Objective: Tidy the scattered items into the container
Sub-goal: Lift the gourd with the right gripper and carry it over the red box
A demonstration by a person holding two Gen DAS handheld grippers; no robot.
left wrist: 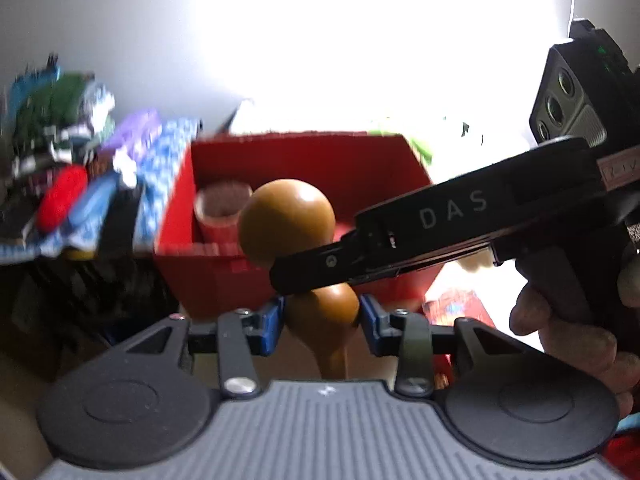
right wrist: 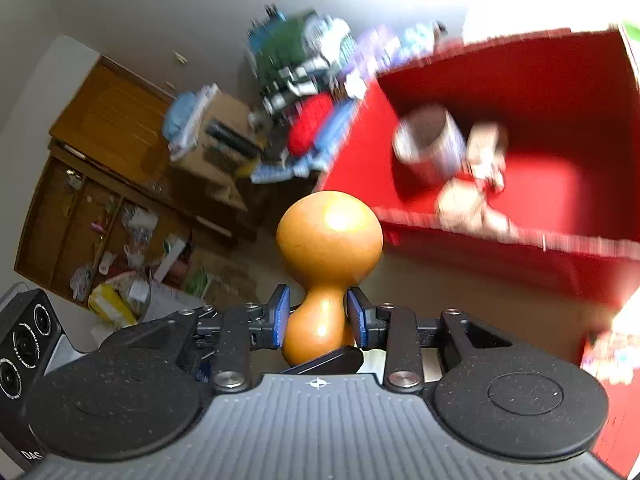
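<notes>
Both grippers pinch the same orange gourd [right wrist: 329, 236], which hangs in the air just in front of the red box [right wrist: 532, 80]. The left gripper [left wrist: 322, 322] presses its blue pads against the gourd's lower bulb. The right gripper [right wrist: 318, 314] pinches the narrow waist, its pads touching on both sides; in the left wrist view its black finger crosses in front of the gourd. A hand [left wrist: 576, 332] grips the right tool's handle. Inside the box lie a tipped cup [right wrist: 430, 142] and a blurred pale thing I cannot make out. Beside the box sits a pile of clutter [left wrist: 76, 176].
</notes>
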